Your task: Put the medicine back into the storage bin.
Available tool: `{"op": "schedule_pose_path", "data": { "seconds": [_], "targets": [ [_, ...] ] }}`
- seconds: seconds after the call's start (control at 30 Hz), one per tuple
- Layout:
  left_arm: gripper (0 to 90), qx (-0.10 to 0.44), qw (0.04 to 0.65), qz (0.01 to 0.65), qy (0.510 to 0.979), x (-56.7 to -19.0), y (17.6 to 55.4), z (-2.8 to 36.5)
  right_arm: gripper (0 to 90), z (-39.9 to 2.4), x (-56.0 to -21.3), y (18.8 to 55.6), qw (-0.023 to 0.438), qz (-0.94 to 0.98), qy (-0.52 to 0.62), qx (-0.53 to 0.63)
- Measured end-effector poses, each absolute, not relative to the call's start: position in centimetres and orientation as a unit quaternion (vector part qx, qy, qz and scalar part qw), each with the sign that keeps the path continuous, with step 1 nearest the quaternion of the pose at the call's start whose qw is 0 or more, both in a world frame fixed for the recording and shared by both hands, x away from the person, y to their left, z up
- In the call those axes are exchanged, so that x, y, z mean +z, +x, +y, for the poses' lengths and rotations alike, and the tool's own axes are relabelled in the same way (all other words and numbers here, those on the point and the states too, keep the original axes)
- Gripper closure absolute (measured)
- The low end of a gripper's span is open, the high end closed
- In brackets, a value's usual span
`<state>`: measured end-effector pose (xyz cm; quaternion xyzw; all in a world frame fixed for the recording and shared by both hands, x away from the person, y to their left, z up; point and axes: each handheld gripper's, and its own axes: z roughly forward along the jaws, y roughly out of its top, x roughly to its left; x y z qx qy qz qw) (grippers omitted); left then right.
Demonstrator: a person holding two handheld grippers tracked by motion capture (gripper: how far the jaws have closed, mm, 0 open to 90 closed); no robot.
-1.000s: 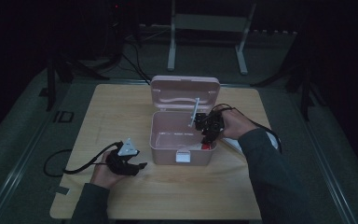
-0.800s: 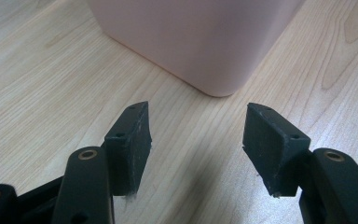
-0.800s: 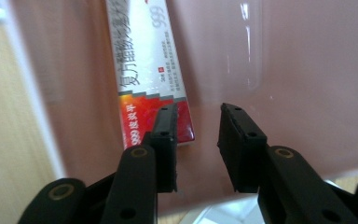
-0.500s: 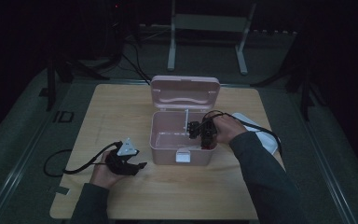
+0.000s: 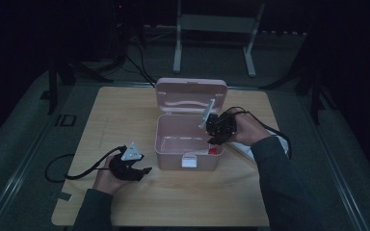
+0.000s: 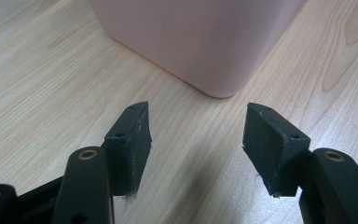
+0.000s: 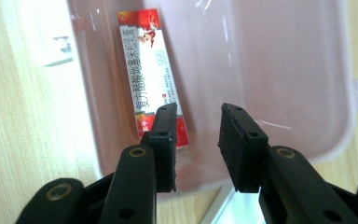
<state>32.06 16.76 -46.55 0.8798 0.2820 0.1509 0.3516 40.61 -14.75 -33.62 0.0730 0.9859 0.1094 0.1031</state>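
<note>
A pink box stands open in the middle of the wooden table, its lid raised at the back. A red and white carton lies flat on the box's floor along the front wall, a red spot in the high view. My right gripper hovers over the box's right end, tilted down into it. Its jaws stand open with nothing between them, just short of the carton's near end. My left gripper rests on the table left of the box, open, facing the box's corner.
A white latch sits on the box's front wall. Something flat and white lies on the table under my right forearm. A black cable trails left from the left gripper. Dark stands and cables ring the table.
My right gripper dipped left into the box and has drawn back a little toward its right rim. The left gripper has stayed still.
</note>
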Motion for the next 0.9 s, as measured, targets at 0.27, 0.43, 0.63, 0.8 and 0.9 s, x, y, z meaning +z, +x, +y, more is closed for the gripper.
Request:
{"op": "schedule_pose_path", "data": {
  "seconds": [0.27, 0.43, 0.63, 0.8, 0.9],
  "targets": [
    [41.0, 0.151, 0.35, 0.282, 0.88, -46.6, 32.1, 16.7, 64.9, -18.9, -32.5, 40.4, 0.111, 0.975, 0.117, 0.15],
    [41.0, 0.151, 0.35, 0.281, 0.881, -46.6, 32.1, 16.8, 63.0, -21.3, -32.5, 40.5, 0.114, 0.969, 0.143, 0.168],
    [41.1, 0.152, 0.35, 0.281, 0.881, -46.5, 32.0, 16.8, 62.1, -23.2, -32.6, 40.8, 0.123, 0.962, 0.173, 0.172],
    [41.0, 0.152, 0.349, 0.281, 0.881, -46.5, 32.0, 16.8, 62.1, -24.7, -33.3, 41.5, 0.127, 0.956, 0.205, 0.168],
    [41.1, 0.151, 0.35, 0.282, 0.881, -46.6, 32.0, 16.8, 62.1, -25.5, -34.1, 42.0, 0.126, 0.952, 0.22, 0.169]
  ]
}}
